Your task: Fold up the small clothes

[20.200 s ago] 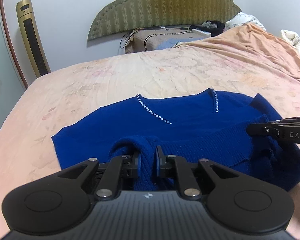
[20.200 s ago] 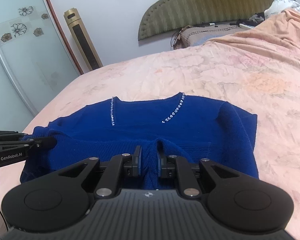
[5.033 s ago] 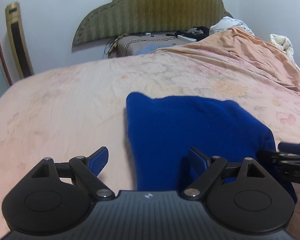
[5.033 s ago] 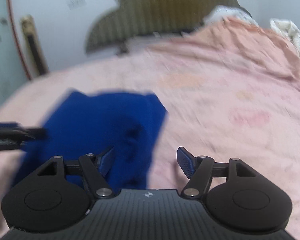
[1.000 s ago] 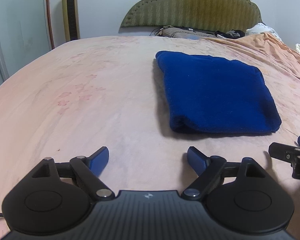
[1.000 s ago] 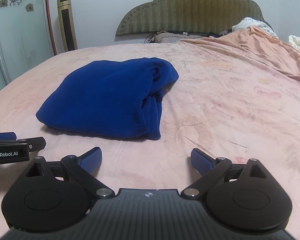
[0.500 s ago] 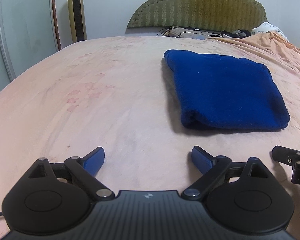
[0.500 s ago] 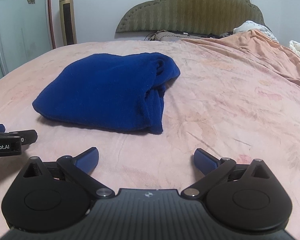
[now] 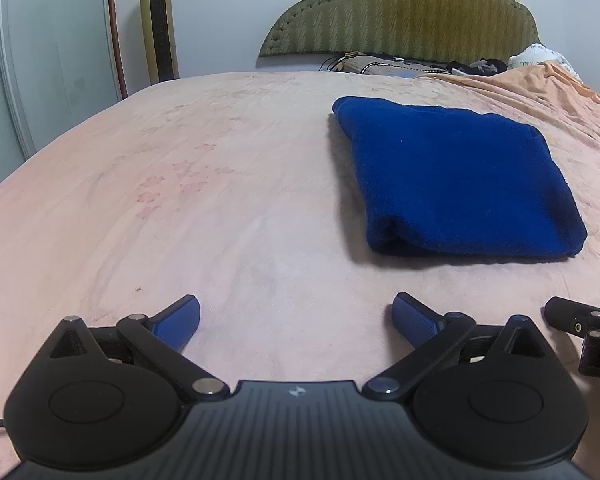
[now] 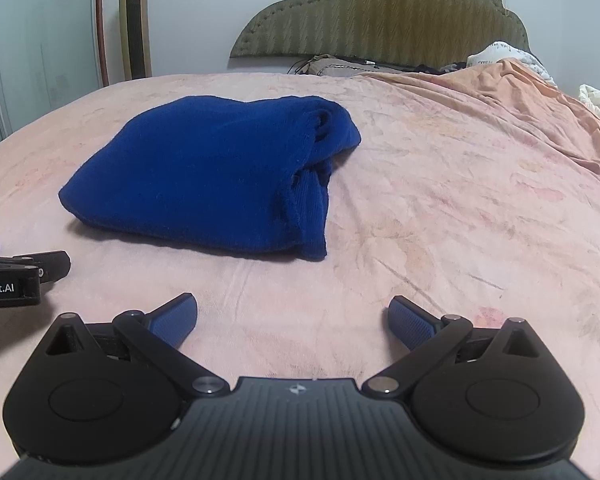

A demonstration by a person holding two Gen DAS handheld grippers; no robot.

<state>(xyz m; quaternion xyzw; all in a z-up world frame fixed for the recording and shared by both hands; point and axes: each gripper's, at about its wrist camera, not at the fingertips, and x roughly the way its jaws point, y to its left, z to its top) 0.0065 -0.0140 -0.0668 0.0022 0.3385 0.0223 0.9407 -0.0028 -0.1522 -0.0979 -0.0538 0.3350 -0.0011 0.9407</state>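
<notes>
A blue knit sweater (image 9: 456, 176) lies folded into a compact rectangle on the pink bed sheet (image 9: 220, 200). In the right wrist view the sweater (image 10: 204, 172) shows its layered open edges on the right side. My left gripper (image 9: 296, 316) is open and empty, low over the sheet, short of the sweater and to its left. My right gripper (image 10: 292, 316) is open and empty, short of the sweater's near right corner. Each gripper shows at the edge of the other's view: the right one (image 9: 580, 328), the left one (image 10: 20, 272).
An orange blanket (image 10: 520, 100) is heaped on the bed's right side. A green padded headboard (image 9: 400, 12) and pillows stand at the far end. A gold tower fan (image 9: 158, 20) and a glass door (image 9: 40, 60) are at the left.
Both grippers have drawn back a little from the folded sweater, staying open. The sweater has not moved over the last second. Long before, it lay spread and both grippers pinched it.
</notes>
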